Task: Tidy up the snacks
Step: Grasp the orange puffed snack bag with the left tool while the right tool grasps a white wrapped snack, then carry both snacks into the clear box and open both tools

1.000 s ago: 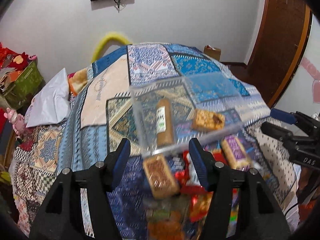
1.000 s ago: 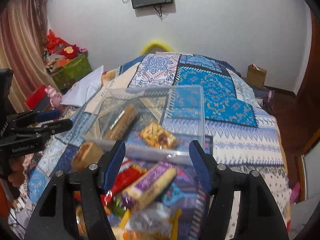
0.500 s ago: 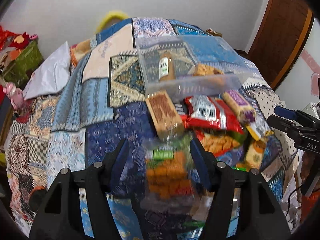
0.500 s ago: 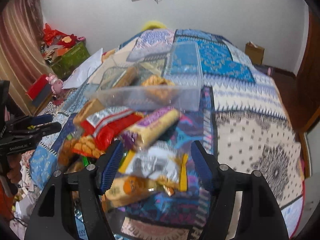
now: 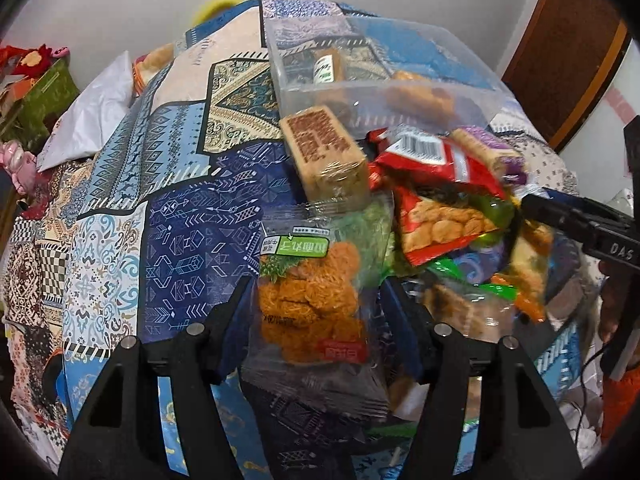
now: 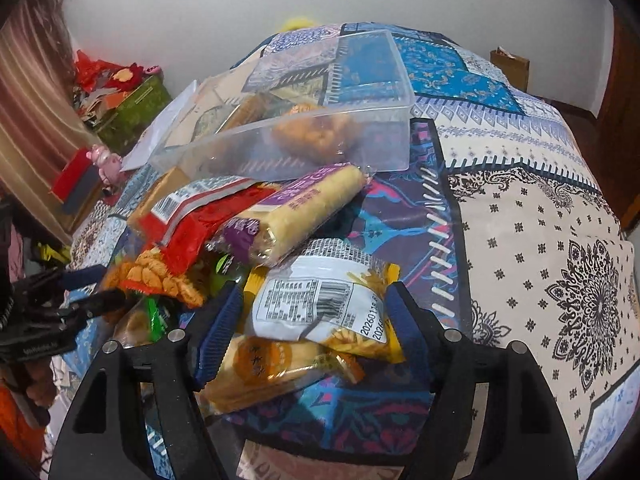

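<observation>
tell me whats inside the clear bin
The clear bin holds a brown bar with a white-green label and a pack of golden snacks. Its frosted front wall blurs anything lower down.

The left gripper [image 5: 314, 312] and right gripper [image 6: 314, 312] are built of black angular arms, each fitted with ribbed dark-blue pads [image 6: 218, 330] and silver screws [image 5: 195, 329]. White lettering is printed on the bodies.

Both wrist cameras look steeply down, close over one snack pile [image 5: 420, 208] before the clear bin [image 6: 320, 120].
</observation>
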The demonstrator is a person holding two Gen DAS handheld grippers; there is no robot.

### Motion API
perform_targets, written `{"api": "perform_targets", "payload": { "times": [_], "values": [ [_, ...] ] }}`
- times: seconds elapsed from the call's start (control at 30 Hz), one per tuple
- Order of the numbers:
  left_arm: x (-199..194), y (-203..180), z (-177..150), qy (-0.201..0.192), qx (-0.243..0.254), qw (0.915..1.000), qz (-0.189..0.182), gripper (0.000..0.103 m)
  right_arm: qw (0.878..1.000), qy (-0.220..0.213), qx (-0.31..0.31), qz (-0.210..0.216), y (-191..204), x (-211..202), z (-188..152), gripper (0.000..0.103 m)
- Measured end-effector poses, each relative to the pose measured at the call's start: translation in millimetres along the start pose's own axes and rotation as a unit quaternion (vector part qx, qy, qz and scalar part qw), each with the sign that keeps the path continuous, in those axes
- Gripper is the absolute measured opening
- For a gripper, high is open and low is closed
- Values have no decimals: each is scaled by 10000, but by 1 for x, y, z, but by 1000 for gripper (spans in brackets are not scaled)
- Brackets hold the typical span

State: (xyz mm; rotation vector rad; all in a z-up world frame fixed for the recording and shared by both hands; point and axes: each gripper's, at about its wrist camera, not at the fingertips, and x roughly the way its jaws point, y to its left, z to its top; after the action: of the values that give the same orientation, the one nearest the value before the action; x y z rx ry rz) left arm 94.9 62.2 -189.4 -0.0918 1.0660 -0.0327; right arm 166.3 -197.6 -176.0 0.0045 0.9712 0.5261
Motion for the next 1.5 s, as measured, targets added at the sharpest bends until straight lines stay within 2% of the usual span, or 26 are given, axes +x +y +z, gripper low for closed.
{"api": "perform_targets", "payload": {
  "times": [0.2,0.37,0.47,0.6,0.77,1.13,1.5],
  "values": [
    [12,13,0,76,-215,9997,3,65,10000,-29,77,4,-5,3,0,71],
    [18,25,-2,89,-468,9985,-264,66,9999,-67,-65,-135,-3,5,-1,71],
    [15,30,-5,24,-617,9977,-292,65,9997,-104,-123,-177,-3,4,-3,67],
    [9,30,-8,-59,-600,9979,-224,60,9995,-129,-216,-204,-2,1,-5,58],
    [1,29,-9,-158,-575,9979,-248,52,9995,-153,-197,-167,-3,-1,-7,53],
    [-28,20,-5,-528,-461,9974,-187,51,9993,-279,-163,-164,-5,-19,-10,49],
    [-63,12,16,-1025,-399,9936,-239,51,9979,-568,-136,-268,-8,-43,-7,47]
  ]
}}
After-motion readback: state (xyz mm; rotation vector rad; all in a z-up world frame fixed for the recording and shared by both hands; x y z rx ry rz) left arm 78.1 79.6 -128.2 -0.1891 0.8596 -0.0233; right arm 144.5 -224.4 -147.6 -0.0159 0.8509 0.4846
